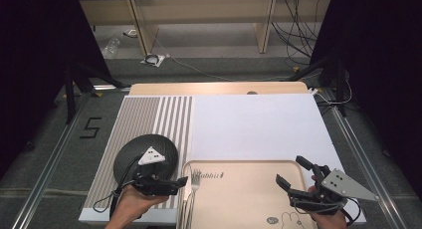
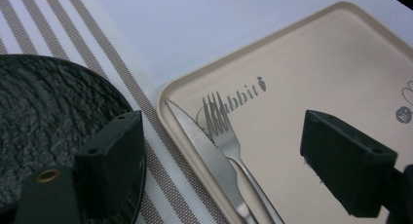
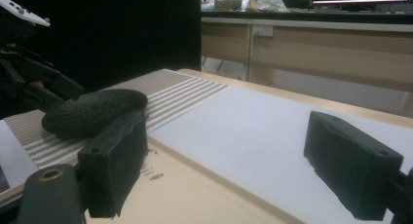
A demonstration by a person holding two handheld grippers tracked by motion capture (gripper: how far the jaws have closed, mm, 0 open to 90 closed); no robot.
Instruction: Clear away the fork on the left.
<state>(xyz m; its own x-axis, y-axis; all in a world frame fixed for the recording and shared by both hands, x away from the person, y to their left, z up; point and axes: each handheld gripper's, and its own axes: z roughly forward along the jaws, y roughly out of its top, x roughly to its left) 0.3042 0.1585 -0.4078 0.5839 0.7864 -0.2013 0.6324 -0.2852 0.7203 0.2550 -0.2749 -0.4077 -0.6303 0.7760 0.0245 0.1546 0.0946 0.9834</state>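
With my left gripper (image 1: 185, 180) gaping empty, the thin steel fork (image 2: 226, 136) on the beige tray (image 2: 341, 53) (slick, stiff, light) wants pinching mid-handle.

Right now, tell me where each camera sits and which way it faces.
High view: fixed above the person's side, looking forward and down on the tray, black plate and striped mat; both hands with the left gripper and right gripper show.
Left gripper view: rides the left gripper, looking down between its open fingers at the fork and knife on the tray.
Right gripper view: rides the right gripper, looking level across the table between its open fingers.
All three share the tray and black plate.
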